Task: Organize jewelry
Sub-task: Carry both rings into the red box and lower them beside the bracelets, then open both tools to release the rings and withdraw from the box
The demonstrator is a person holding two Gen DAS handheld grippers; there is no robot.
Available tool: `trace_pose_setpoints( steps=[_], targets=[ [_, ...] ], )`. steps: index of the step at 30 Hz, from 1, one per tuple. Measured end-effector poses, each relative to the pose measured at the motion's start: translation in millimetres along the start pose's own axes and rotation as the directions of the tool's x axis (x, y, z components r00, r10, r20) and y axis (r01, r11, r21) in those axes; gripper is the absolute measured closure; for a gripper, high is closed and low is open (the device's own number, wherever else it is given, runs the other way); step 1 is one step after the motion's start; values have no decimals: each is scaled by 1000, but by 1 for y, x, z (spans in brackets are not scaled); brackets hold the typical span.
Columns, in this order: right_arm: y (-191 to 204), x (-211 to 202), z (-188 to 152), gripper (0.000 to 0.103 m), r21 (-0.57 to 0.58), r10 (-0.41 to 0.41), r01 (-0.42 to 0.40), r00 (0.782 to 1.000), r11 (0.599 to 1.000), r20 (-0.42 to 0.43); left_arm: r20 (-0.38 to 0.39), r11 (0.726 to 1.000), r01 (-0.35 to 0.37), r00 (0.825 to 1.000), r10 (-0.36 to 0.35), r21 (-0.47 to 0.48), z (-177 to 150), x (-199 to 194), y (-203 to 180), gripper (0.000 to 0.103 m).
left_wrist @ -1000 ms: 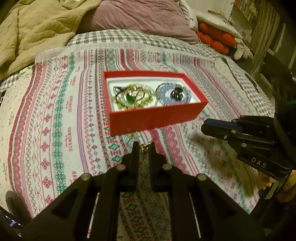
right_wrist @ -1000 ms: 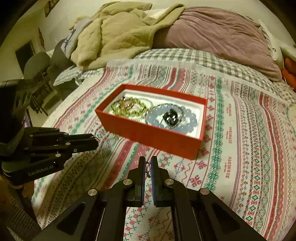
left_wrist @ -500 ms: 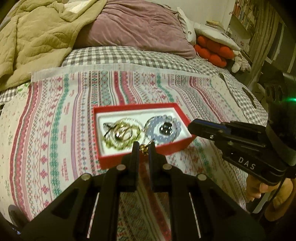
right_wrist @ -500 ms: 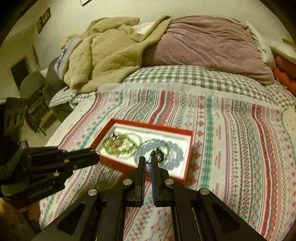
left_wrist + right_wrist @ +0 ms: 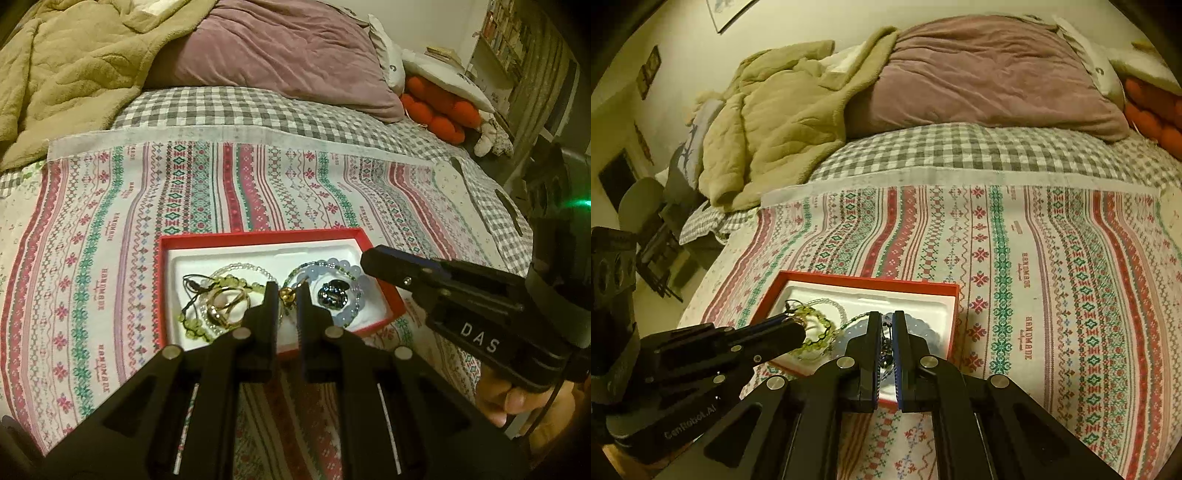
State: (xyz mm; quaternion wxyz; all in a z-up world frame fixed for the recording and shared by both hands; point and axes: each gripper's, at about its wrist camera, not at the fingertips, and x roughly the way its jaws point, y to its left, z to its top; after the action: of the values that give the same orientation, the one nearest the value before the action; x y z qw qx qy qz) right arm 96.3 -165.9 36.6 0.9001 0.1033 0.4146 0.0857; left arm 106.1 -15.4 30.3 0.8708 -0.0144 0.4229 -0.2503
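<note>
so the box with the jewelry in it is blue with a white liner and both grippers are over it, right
Not quite: the box is red, not blue, as the left wrist view shows. Its liner is white, it holds jewelry, and both the left gripper and right gripper are over it.

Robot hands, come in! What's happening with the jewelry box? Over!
Left gripper shut on gold bead. Right gripper shut on dark chain. Both over open red box, bracelets inside. Nothing blocking.

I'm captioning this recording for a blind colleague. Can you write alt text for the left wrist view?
The left tool pinches a small gold bead above an open red box of bracelets on a striped cloth covering a bed. The right tool reaches in from the right, over the box's corner.
</note>
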Motion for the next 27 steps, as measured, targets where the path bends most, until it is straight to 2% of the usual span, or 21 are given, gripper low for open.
trace_pose_setpoints(
  steps=[7,9,11,13,17,19,21,27],
  targets=[
    [-8,8,0,96,21,15,-15,1000,1000,-22,-5,1000,-13,1000,13,2,3,6,1,92],
    [-11,7,1,92,34,34,-33,999,999,-26,-6,1000,-12,1000,12,2,4,5,2,92],
    [-12,6,2,90,44,42,-41,999,998,-26,-3,1000,-14,1000,14,6,5,4,1,87],
    [-14,4,3,87,56,53,-51,998,997,-27,3,1000,-18,1000,18,9,5,2,0,77],
    [-13,-1,3,87,54,46,-44,999,998,-30,7,1000,-13,1000,13,7,6,-4,0,72],
    [-13,-4,2,86,50,42,-40,998,998,-36,6,1000,-17,1000,17,6,7,-7,0,60],
    [-13,-7,1,86,44,34,-32,999,999,-41,-2,1000,-24,1000,24,-1,7,-9,1,52],
    [-17,-21,-1,86,41,6,-5,999,999,-41,-17,999,-45,999,45,-14,6,-22,6,37]
  ],
)
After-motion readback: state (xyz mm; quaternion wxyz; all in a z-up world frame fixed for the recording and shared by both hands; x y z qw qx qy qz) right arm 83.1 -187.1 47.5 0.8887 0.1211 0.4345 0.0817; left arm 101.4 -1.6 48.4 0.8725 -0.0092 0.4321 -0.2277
